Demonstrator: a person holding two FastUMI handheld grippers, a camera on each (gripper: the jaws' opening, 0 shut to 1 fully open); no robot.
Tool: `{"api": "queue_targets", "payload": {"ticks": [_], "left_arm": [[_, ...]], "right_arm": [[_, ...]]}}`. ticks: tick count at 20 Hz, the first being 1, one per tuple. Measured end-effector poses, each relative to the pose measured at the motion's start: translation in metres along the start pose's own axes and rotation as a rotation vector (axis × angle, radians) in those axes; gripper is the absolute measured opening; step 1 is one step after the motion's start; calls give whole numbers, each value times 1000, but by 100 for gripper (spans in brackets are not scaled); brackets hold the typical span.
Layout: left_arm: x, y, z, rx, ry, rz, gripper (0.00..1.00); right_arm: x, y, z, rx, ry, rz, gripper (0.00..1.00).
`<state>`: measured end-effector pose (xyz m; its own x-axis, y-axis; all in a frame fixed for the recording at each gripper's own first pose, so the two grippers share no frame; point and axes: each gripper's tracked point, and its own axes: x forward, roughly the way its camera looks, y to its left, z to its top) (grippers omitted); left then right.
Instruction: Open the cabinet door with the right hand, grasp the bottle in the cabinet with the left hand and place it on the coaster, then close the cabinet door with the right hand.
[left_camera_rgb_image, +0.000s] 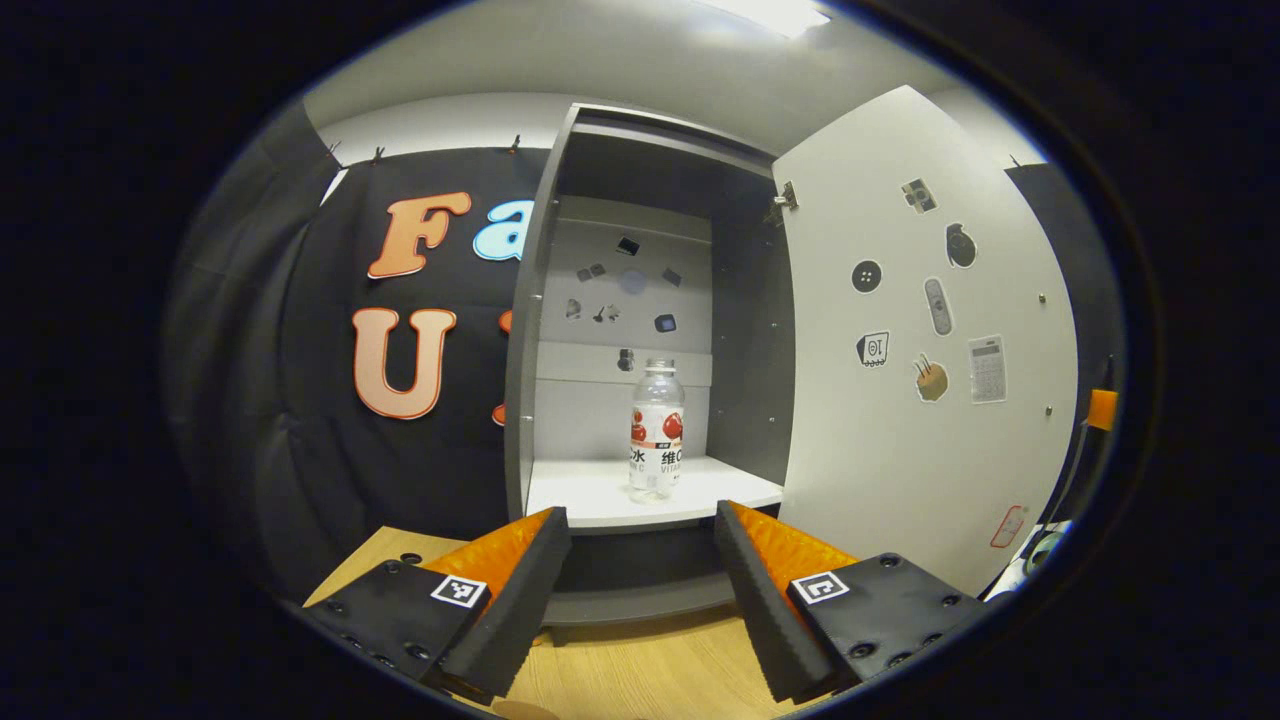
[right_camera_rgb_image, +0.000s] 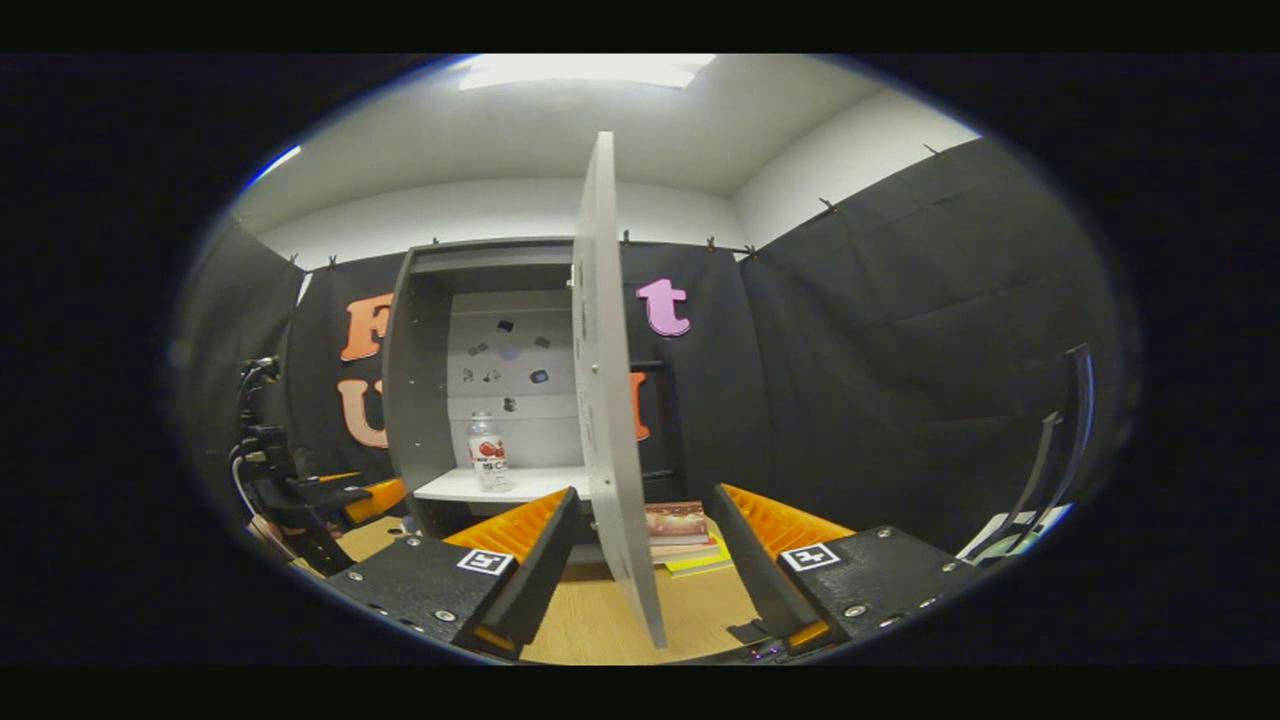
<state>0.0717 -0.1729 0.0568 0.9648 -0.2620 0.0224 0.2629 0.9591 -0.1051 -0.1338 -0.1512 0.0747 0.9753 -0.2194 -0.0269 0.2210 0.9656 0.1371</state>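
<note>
Step in hand: the cabinet door stands swung wide, so I judge the reach for the bottle comes next.
Left gripper: jaws spread wide with nothing between them, squared up to the cabinet opening, the bottle centred above the gap and still well apart from the fingers.
Right gripper: jaws wide, straddling the free edge of the door without pressing on it; the panel sits edge-on between the fingers.
How to do it well: go in level and straight, keep the jaws wide until the fingers pass either side of the bottle's body, close below the shoulder over the label, then lift before drawing back so the base clears the front edge of the shelf.
Watch for: the bottle looks light and tall, likely to tip if nudged by one finger first.
Cabinet contents: one clear bottle, upright, cap on, near the middle of the shelf, nearer the front edge than the back; small stickers on the back wall.
Coaster: I cannot place it.
Table: books stacked behind the door.
</note>
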Motion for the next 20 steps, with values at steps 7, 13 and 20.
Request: {"api": "queue_targets", "payload": {"ticks": [7, 13, 20], "left_arm": [[81, 8, 0, -14, -14, -61, 94], [153, 7, -15, -24, 13, -124, 95], [213, -3, -29, 10, 14, -184, 95]], "right_arm": [[27, 71, -1, -65, -9, 54, 89], [68, 135, -34, -62, 52, 99, 93], [108, 162, -58, -22, 110, 92, 93]]}}
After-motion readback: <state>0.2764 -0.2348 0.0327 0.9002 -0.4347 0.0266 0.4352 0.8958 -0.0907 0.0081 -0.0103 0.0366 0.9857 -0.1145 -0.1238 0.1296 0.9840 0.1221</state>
